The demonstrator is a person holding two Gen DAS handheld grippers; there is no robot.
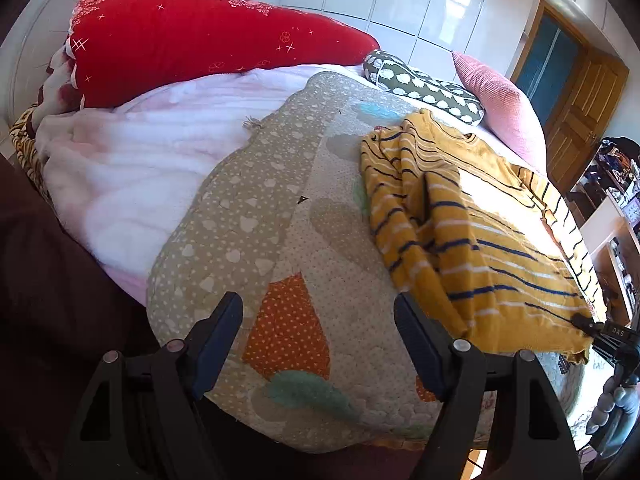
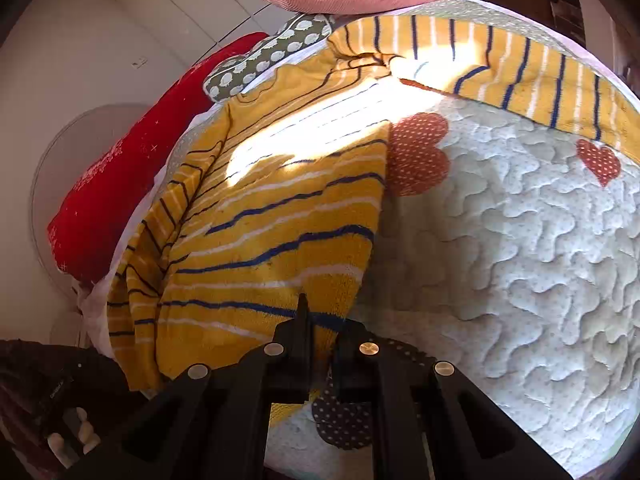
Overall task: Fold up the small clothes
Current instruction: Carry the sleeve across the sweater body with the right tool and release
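Bed (image 1: 280,216) carries a patchwork quilt, with red bedding (image 1: 192,40) and a pink pillow (image 1: 500,100) at its far side. Yellow striped sweater (image 1: 480,232) lies spread on the quilt, one sleeve folded across the body. Left claw (image 1: 318,320) hangs above the quilt, jaws spread, holding nothing. Right claw (image 2: 316,320) is pressed together, pinching the sweater's hem corner.
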